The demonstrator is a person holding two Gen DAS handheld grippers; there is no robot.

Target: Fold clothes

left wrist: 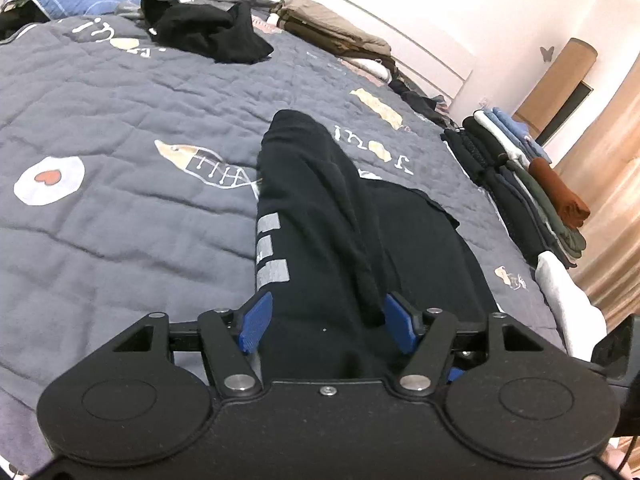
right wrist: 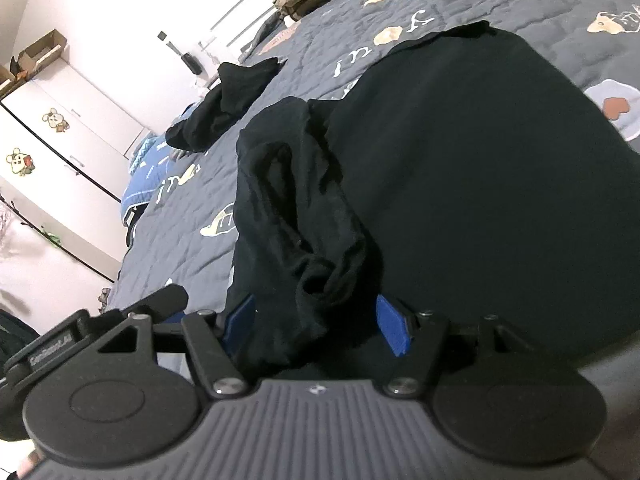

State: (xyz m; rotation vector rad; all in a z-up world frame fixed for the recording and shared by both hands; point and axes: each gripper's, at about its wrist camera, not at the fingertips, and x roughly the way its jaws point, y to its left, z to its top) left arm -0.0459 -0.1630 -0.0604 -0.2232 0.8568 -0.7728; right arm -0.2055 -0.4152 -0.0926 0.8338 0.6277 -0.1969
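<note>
Open quilt (left wrist: pixel 120 248) from 9 to 11 o'clock, clear to pass. Black garment (left wrist: pixel 340 240) fills 12 o'clock; crumpled black clothing (left wrist: pixel 208 34) sits at 11. Folded stack (left wrist: pixel 528 188) blocks 2 o'clock along the bed edge.

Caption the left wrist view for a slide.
Left gripper with jaws apart over a black garment with grey printed blocks on a grey quilted bedspread.

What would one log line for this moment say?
stage: folding | item: black garment on bed quilt | both jaws: open, cloth between | pile: folded
</note>
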